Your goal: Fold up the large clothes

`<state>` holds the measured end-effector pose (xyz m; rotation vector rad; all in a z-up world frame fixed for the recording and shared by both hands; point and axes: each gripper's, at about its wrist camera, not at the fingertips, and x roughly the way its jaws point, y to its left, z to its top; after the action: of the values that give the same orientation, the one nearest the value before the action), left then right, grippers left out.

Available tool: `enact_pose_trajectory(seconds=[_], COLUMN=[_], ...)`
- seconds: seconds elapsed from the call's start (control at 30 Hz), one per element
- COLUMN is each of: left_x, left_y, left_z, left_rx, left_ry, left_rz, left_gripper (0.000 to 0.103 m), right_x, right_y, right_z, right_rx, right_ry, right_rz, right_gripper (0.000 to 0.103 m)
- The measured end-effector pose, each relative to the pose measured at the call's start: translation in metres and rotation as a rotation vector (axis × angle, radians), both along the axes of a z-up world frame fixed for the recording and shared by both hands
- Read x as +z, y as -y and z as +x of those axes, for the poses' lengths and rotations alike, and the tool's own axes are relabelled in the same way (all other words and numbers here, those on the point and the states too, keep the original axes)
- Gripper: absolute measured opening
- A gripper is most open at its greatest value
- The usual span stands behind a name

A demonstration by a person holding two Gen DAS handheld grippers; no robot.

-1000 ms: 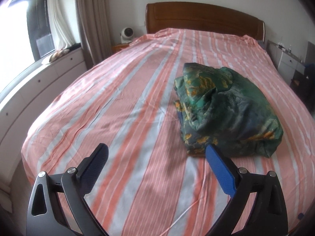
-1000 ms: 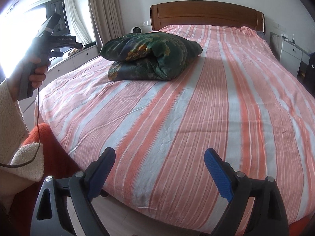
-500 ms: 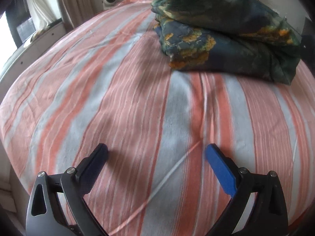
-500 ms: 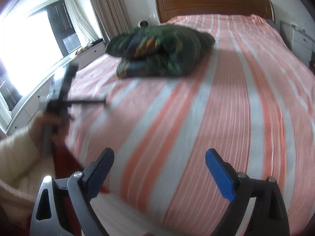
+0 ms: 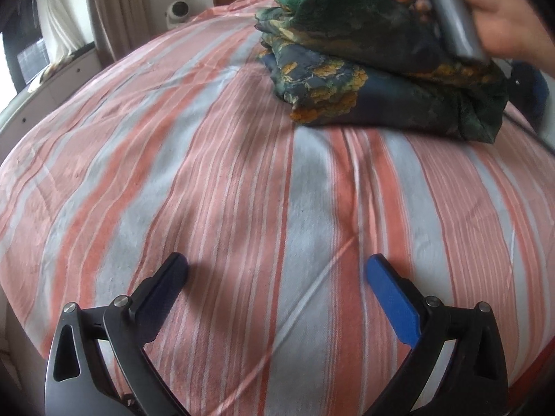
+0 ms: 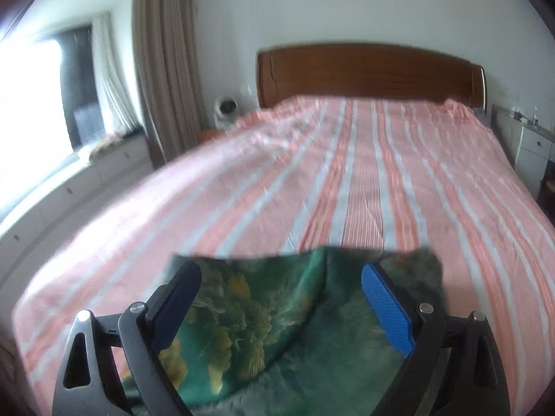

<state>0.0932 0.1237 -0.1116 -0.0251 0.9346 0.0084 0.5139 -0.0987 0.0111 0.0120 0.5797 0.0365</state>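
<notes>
In the left wrist view, the left gripper (image 5: 275,274) sits at 6 o'clock with its fingers spread wide apart and nothing between them, low over the striped bedsheet (image 5: 215,173). Farther out, toward 1 o'clock, the folded green floral garment (image 5: 367,66) lies in a bundle on the sheet. Only this view shows the person's right hand (image 5: 485,10) at 2 o'clock, wrapped around a grey handle that sits over the top of the bundle.

The right wrist view is blurred. Nearest, at 6 o'clock, the right gripper (image 6: 281,279) is also held wide apart, clamping nothing, with the garment (image 6: 277,329) directly beneath and between its fingers, filling the lower frame. Whether the fingers touch the cloth cannot be told. Beyond it the sheet (image 6: 364,173) runs to 12 o'clock, where this view alone shows the wooden headboard (image 6: 367,72), with curtains (image 6: 163,59) at 10 o'clock and a white nightstand (image 6: 530,152) at 3 o'clock.
</notes>
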Motion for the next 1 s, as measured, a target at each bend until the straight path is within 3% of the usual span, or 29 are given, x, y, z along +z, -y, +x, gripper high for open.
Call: enact_pose_trajectory(seconds=[0.1,0.17,0.23,0.37,0.43,0.5,0.57,0.63,0.73,0.8,0.9,1.0], left_x=[0.0,0.0,0.0,0.005,0.021,0.048,0.093,0.129,0.164,0.168,0.138,0.083], left_y=[-0.005,-0.008,-0.01,-0.02,-0.036,-0.056,-0.084,-0.101,-0.101,-0.088,-0.067,-0.058], left_z=[-0.001,-0.001,0.0,0.006,0.014,0.025,0.048,0.083,0.135,0.163,0.205,0.224], left_rx=[-0.02,-0.029,-0.037,-0.022,0.01,0.005,-0.015,-0.069,-0.141,-0.223,-0.252,-0.168], left_ry=[0.003,0.002,-0.001,-0.008,-0.011,0.019,0.093,0.112,0.108,0.054,-0.097,-0.233], left_rz=[-0.014,-0.026,-0.03,-0.051,-0.138,-0.295,-0.5,-0.65,-0.699,-0.721,-0.783,-0.714], left_gripper=[0.102,0.102,0.102,0.102,0.101,0.101,0.102,0.102,0.102,0.102,0.102,0.101], right_x=[-0.068,-0.1,-0.107,-0.108,-0.108,-0.102,-0.092,-0.077,-0.032,0.01,0.048,0.058], right_y=[-0.021,-0.038,-0.042,-0.03,-0.031,-0.033,-0.031,-0.027,-0.01,0.016,0.05,0.082], right_z=[0.016,0.006,-0.002,0.001,0.003,0.006,0.009,0.014,0.003,-0.025,-0.062,-0.096], right_rx=[0.004,-0.004,-0.01,0.003,0.006,0.007,0.014,0.025,0.04,0.015,0.006,0.009], right_ry=[-0.131,-0.085,-0.036,-0.07,-0.081,-0.101,-0.126,-0.142,-0.127,-0.052,0.021,0.025], right_rz=[-0.103,-0.228,-0.25,-0.192,-0.189,-0.189,-0.175,-0.143,-0.002,0.1,0.167,0.157], right_gripper=[0.097,0.098,0.098,0.099,0.099,0.099,0.099,0.099,0.099,0.099,0.101,0.101])
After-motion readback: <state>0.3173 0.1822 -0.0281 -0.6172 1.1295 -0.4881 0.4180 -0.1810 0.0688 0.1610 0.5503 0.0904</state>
